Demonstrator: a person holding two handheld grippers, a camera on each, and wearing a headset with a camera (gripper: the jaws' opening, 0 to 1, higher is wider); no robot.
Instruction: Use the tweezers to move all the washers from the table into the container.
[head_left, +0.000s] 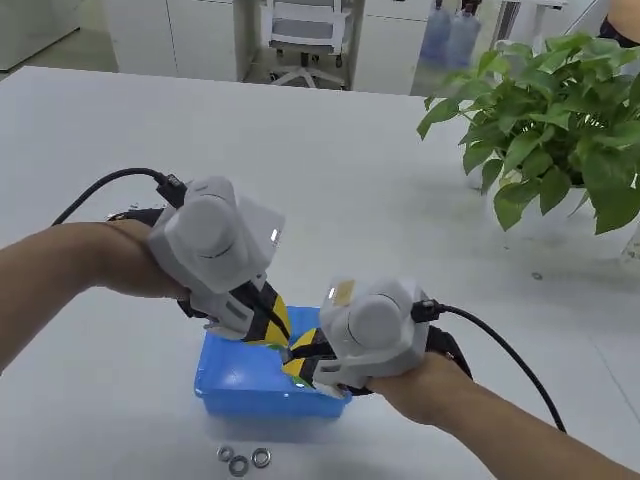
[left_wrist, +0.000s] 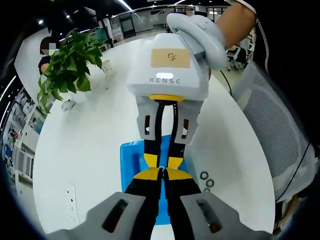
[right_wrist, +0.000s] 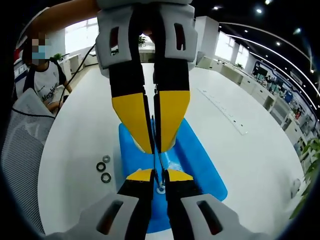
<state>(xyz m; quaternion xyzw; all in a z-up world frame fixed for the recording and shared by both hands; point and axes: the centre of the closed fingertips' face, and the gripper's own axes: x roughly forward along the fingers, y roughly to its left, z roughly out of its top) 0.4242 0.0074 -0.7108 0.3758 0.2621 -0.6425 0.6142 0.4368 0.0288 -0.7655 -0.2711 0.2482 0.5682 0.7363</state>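
Right gripper view: the right gripper and the left gripper are both pinched almost closed on the thin tweezers. The tweezers' tip seems to carry one washer over the blue container (three more washers lie just beside it). An uneven squeeze could twist the tweezers and flick the washer out. The container's walls sit close, with open table beyond.

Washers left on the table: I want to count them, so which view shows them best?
The right gripper view: the three washers lie clearly separated beside the blue container. The head view shows them small near its bottom edge; the left gripper view shows them tiny and bunched.
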